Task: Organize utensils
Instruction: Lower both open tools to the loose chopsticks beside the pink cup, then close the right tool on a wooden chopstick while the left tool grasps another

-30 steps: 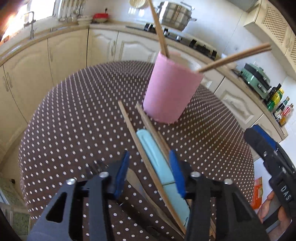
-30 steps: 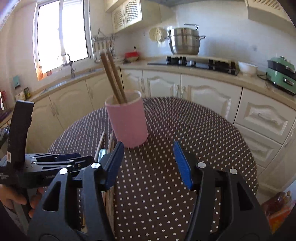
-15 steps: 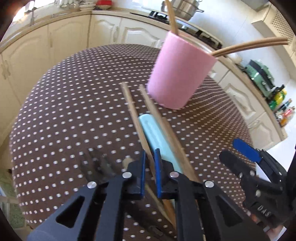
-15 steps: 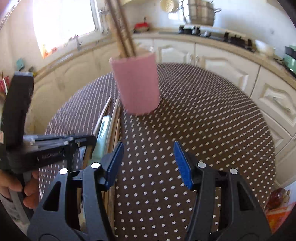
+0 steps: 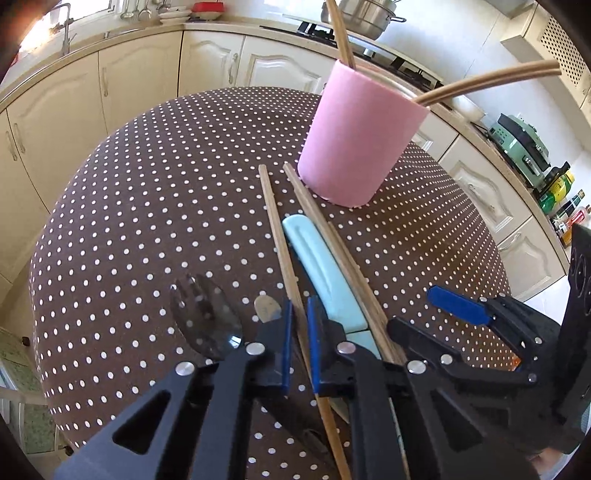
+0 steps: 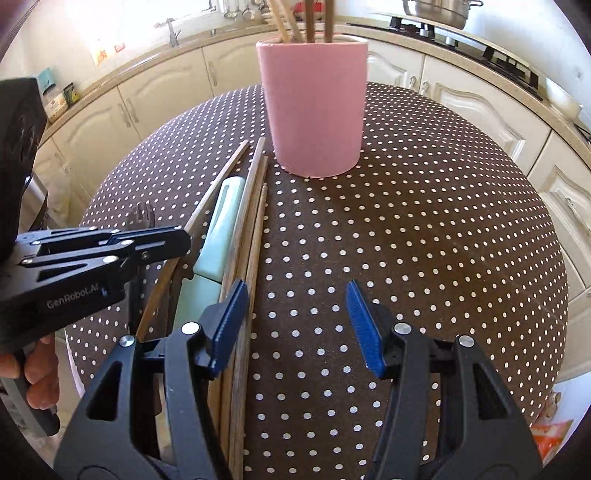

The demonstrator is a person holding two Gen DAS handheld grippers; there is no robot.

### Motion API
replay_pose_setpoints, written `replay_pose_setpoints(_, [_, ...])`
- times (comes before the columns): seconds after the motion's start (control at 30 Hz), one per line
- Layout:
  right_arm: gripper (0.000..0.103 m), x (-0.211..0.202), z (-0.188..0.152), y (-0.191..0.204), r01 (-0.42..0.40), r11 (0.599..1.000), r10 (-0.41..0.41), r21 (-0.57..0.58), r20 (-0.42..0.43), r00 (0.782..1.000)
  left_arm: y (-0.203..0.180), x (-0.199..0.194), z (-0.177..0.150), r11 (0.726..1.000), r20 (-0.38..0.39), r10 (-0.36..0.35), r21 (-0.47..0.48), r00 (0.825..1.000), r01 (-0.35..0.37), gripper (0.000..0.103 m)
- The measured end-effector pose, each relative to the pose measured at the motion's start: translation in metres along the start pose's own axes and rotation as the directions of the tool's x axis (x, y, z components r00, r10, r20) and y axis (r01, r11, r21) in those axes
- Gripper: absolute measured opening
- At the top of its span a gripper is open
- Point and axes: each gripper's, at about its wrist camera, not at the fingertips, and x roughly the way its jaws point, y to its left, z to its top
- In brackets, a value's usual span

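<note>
Left tongs (image 5: 298,328): clamped on one chopstick (image 5: 277,225), the blue pads pressing it from both sides low over the worktop (image 5: 129,221).
Right tongs (image 6: 295,325): jaws apart, nothing between them; they hang over bare cloth just right of the loose chopsticks (image 6: 255,236).
Chopstick: the leftmost of the lying sticks in the left view; its far tip points toward the cup (image 5: 354,140) but stays apart from it.
Loose chopsticks: a bundle lying side by side along the knife, far ends close to the foot of the cup.
Knife (image 5: 317,258): pale blue handle, lying between the held chopstick and the bundle.
Fork (image 5: 203,310): lying left of the left tongs, prongs pointing away; partly hidden by the tongs.
Cup: pink, upright near the middle of the worktop, with several chopsticks (image 6: 306,18) standing in it and leaning outward.
Worktop: round, covered with brown cloth with white dots.
Hand (image 6: 37,373): fingers wrapped on the grip of the left tongs, at the left edge of the right view.
</note>
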Motion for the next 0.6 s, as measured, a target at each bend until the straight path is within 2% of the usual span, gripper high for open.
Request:
replay_pose_setpoints(0.4, [0.051,0.015,0.018,0.012,0.030,0.999,-0.033,-0.040,-0.084,0.996,-0.006,0.011,0.019,0.999,-0.027,0.033,0.015,0.999,-0.033,0.010])
replay_pose_setpoints(0.5, [0.044,0.021,0.021,0.021,0.065,0.994,-0.075,-0.091,-0.108,0.991,-0.006,0.013,0.021,1.000,-0.037,0.031,0.007,0.999,-0.031,0.010])
replay_pose_setpoints(0.57, [0.028,0.022,0.021,0.020,0.058,0.995,-0.066,-0.082,-0.100,0.993,-0.005,0.014,0.024,1.000,-0.042,0.028,0.003,0.999,-0.028,0.010])
replay_pose_setpoints(0.6, [0.026,0.023,0.022,0.018,0.067,0.995,-0.074,-0.077,-0.096,0.993,-0.004,0.016,0.026,1.000,-0.049,0.024,-0.003,0.999,-0.024,0.011])
